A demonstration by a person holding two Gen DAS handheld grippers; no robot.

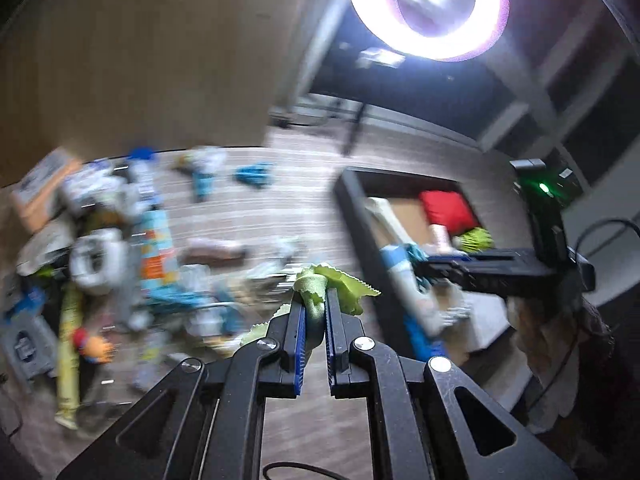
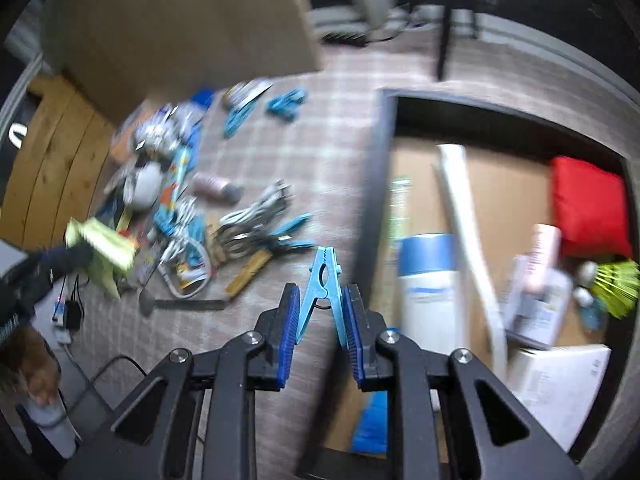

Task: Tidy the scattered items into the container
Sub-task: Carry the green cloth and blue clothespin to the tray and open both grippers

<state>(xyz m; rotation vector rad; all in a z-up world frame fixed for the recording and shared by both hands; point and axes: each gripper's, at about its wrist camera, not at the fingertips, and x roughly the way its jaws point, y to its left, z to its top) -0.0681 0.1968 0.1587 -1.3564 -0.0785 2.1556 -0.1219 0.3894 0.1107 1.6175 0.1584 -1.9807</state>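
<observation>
Left hand-held gripper (image 1: 316,312) pinches a green cloth (image 1: 336,284); right hand-held gripper (image 2: 322,320) clamps a blue clothespin (image 2: 324,280) above the cluttered plaid worktop (image 2: 332,140), beside the container (image 2: 380,152).

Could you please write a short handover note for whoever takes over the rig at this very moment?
Left gripper: shut on a green cloth, lifted off the table.
Right gripper: shut on a blue clothespin, beside the container.
Done: container already holds a red item, a bottle and boxes.
Left: drop both in, then clear the scattered pile.
</observation>
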